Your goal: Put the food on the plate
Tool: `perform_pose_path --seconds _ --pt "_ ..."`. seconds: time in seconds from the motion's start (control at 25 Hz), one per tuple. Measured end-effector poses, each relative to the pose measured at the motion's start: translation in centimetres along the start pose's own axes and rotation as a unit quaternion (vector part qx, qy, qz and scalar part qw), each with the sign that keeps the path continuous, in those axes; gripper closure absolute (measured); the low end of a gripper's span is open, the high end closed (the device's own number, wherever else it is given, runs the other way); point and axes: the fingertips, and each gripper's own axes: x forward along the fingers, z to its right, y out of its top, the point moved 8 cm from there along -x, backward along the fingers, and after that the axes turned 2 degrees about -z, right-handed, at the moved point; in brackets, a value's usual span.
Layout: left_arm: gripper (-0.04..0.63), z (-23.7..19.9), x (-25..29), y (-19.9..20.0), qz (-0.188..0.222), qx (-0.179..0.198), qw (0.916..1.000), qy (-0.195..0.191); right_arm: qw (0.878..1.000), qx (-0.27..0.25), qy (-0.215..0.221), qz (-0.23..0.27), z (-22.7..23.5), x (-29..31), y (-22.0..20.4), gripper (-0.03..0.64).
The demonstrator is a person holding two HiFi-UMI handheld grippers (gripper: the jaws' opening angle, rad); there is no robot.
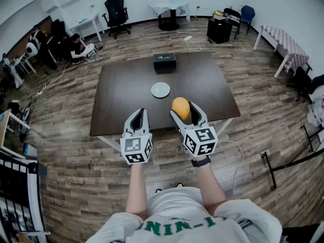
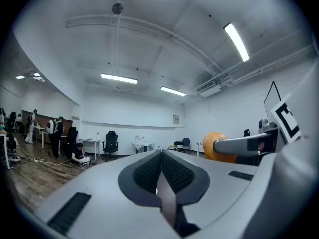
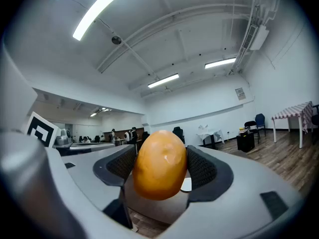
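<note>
Orange-yellow, smooth and egg-shaped, the food [image 3: 160, 163] looks like a small potato or maybe a bread roll, can't say which. The right gripper [image 1: 184, 111] has it clamped across the middle, with a ribbed pad pressing on each side and the rounded top poking up above the jaws. It's up in the air over the near edge of the dark tabletop [image 1: 126, 95]. The white plate [image 1: 160, 90] sits further in toward the centre, clearly apart from it, and a black box [image 1: 164, 61] is at the far edge.

The left gripper [image 1: 140, 114] is just beside the right one, jaws pressed together with nothing in them.

My guess on handling: it's light and fairly firm, but that curved, slightly glossy skin could squirt out if squeezed off-centre. Holding it around the widest part like this seems right. It doesn't look fragile, though I'd set it down low so it doesn't roll off the little plate.
</note>
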Motion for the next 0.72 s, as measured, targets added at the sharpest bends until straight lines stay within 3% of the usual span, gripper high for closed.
perform_pose_path --seconds 0.36,0.72 --pt "0.581 4.4 -0.3 -2.1 -0.017 0.002 0.9998 -0.012 0.998 0.069 -0.008 -0.011 3.3 -1.6 -3.3 0.275" --pt "0.581 2.1 5.5 -4.6 -0.035 -0.016 0.9992 -0.013 0.995 0.076 -0.017 -0.053 5.3 4.0 -5.5 0.273"
